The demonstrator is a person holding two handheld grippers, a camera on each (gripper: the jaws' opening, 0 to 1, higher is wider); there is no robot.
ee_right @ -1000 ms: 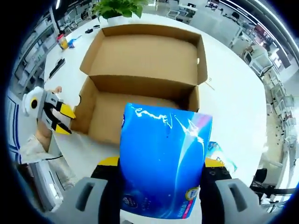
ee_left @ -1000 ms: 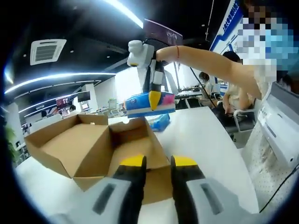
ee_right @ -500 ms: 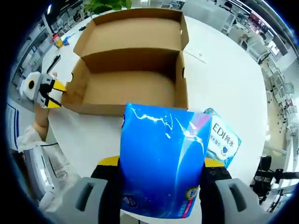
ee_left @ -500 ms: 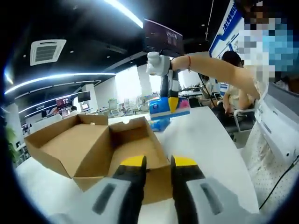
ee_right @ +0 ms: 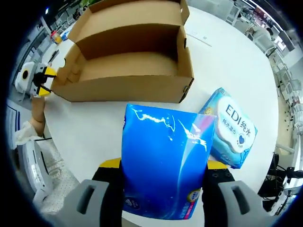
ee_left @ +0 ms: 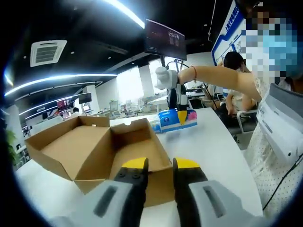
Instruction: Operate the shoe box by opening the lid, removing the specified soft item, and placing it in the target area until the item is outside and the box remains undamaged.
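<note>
The brown cardboard shoe box (ee_left: 94, 146) (ee_right: 128, 85) stands on the white table (ee_right: 90, 127) with its lid folded back; its inside shows bare cardboard. My right gripper (ee_right: 163, 165) (ee_left: 179, 113) is shut on a glossy blue soft tissue pack (ee_right: 163, 161) (ee_left: 177, 120), held outside the box, low over the table past its long side. A pale blue and white pack marked EDI (ee_right: 232, 127) lies on the table beside it. My left gripper (ee_left: 161, 165) (ee_right: 43, 80) sits at the box's short end wall, jaws a narrow gap apart.
The person holding the grippers stands at the right (ee_left: 274, 109), arm stretched over the table. Another person sits behind (ee_left: 234, 94). Small items (ee_right: 56, 37) lie at the far table edge. Office chairs (ee_right: 284, 71) stand beyond the table.
My right gripper has carried the blue pack from above the open box outward and down toward the table, next to the EDI pack. My left gripper and the box have stayed put.
</note>
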